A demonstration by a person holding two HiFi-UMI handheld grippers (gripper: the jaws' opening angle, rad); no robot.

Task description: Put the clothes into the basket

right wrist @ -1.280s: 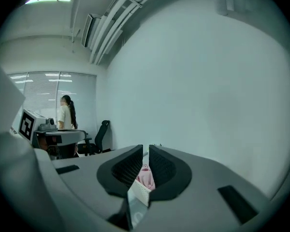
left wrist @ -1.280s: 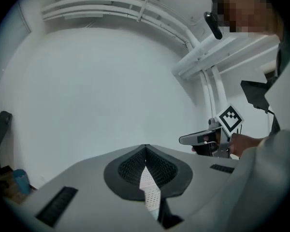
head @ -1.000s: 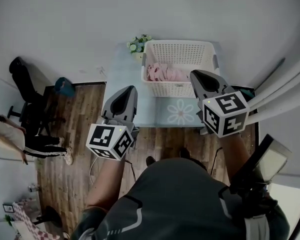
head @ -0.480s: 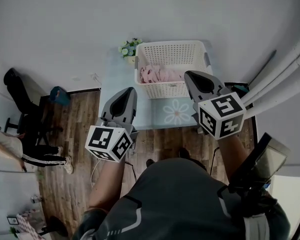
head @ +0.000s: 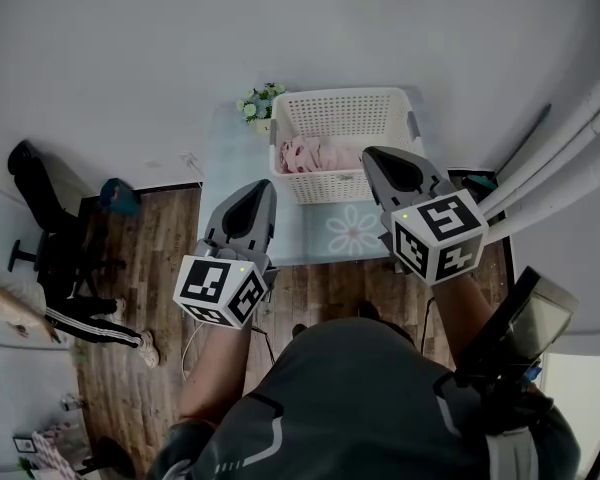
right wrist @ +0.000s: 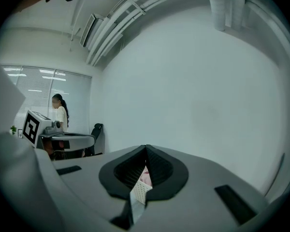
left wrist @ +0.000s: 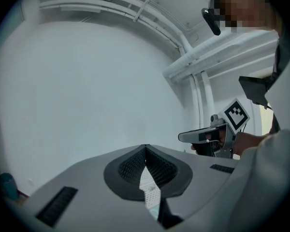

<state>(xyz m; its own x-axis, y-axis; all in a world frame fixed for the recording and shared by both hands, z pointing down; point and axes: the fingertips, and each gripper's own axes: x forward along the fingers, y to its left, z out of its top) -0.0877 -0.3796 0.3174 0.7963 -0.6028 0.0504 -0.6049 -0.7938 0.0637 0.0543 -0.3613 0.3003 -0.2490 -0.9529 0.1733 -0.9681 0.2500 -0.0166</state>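
A white lattice basket (head: pixel 345 101) stands on a pale blue table (head: pixel 355 230) against the wall. Pink clothes (head: pixel 315 154) lie inside the basket, at its near left. My left gripper (head: pixel 265 183) is held up in front of the table's left edge, shut and empty. My right gripper (head: pixel 369 153) hovers over the basket's near right corner, also shut with nothing in it. In the left gripper view the closed jaws point at the bare wall, and the right gripper (left wrist: pixel 208 135) shows at the side. A sliver of basket and pink cloth (right wrist: pixel 144 178) shows below the right jaws.
A small pot of flowers (head: pixel 258 103) sits on the table beside the basket's far left corner. An office chair (head: pixel 35 183) and a teal object (head: pixel 118 196) stand on the wood floor at the left. White pipes (head: pixel 570 158) run along the right. A person (right wrist: pixel 61 114) stands far off.
The head view has swung, so the basket and table sit further left and higher in the picture. Both grippers stay shut; the right one has drifted slightly left and nearer.
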